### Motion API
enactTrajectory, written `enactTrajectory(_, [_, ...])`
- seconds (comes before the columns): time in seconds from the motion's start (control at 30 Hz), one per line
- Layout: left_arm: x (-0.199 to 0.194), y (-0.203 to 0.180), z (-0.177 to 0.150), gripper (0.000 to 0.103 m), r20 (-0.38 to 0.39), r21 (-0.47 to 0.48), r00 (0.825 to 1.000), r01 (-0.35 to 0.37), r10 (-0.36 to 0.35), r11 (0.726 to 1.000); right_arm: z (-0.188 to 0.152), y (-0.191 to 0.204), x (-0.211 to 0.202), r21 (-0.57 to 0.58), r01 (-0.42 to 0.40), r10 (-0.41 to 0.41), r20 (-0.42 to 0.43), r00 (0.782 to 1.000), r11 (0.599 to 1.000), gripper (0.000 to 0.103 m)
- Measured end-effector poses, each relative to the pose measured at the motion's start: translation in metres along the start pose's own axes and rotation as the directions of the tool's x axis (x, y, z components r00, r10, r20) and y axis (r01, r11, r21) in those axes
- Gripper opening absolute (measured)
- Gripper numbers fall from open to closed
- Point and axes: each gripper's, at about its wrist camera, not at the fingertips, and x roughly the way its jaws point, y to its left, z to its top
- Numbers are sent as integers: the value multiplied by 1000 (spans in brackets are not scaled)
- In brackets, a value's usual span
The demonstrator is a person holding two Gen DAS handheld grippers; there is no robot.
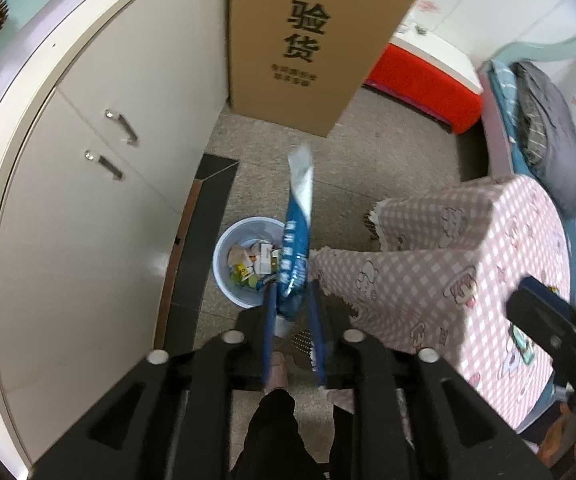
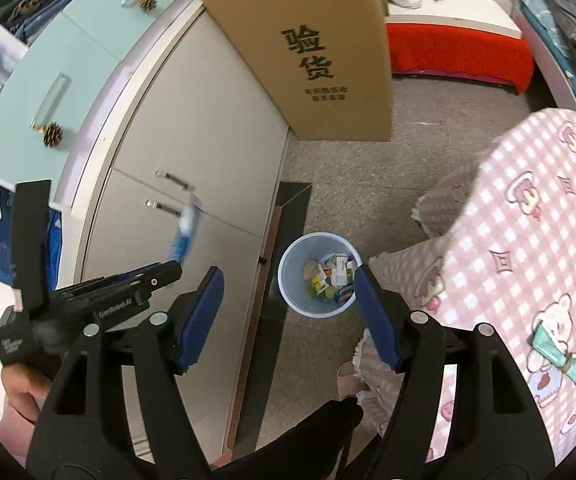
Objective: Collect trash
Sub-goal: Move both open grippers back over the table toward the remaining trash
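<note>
1. Risk: wrapper (image 1: 297, 236) is long and floppy, and only its low end sits between your left claw (image 1: 292, 312) pads. Upper part leans away past the bin (image 1: 224, 248) rim. Let go here and it could flop onto the floor, not in.
2. Left claw: narrow gap, pads look slack on the wrapper. Can't tell if there's any real pinch. No earlier shot to compare.
3. Wrapper pos: above the bin's right edge, beside the tablecloth (image 1: 439, 276) hem. It could snag the cloth.
4. Bin is already part full with scraps. A tall wrapper may stand up or tip out.
5. Pose: left claw points steeply down over the bin. Right claw (image 2: 288, 312) is released, nothing in it, angled down, bin between its pads in view.
</note>
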Motion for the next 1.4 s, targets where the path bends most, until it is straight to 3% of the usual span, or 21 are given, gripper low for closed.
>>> enactTrajectory(0.03, [3, 1, 2, 48, -9, -11, 1000, -5, 5, 1000, -1, -4, -2, 12, 3, -3, 3, 1000, 1000, 67])
enactTrajectory(0.1, [6, 3, 4, 65, -3, -35, 999, -53, 53, 998, -3, -10, -5, 25, 8, -8, 7, 1000, 1000, 67])
enactTrajectory(0.13, [7, 5, 4, 67, 0, -55, 997, -81, 81, 995, -4, -14, -7, 33, 12, -13, 11, 1000, 999, 67])
enactTrajectory(0.27, [13, 8, 2, 67, -43, -98, 997, -62, 58, 993, -11, -26, -12, 63, 22, -23, 17, 1000, 998, 67])
enactTrajectory(0.4, [13, -14, -4, 67, -42, -43, 998, -55, 54, 998, -19, -44, -20, 100, 32, -35, 28, 999, 995, 67])
enactTrajectory(0.67, [20, -102, -26, 67, -81, 111, 997, 6, 3, 994, -42, -99, -51, 201, 65, -78, 59, 995, 977, 67])
enactTrajectory(0.93, [40, -216, -68, 68, -187, 228, 980, 107, -64, 968, -74, -197, -106, 336, 120, -165, 109, 980, 934, 67])
enactTrajectory(1.2, [71, -312, -109, 68, -267, 205, 960, 147, -89, 968, -91, -300, -149, 376, 172, -222, 94, 970, 911, 69])
enactTrajectory(1.4, [95, -361, -130, 68, -282, 125, 955, 136, -97, 983, -97, -350, -153, 348, 163, -190, 45, 981, 923, 70])
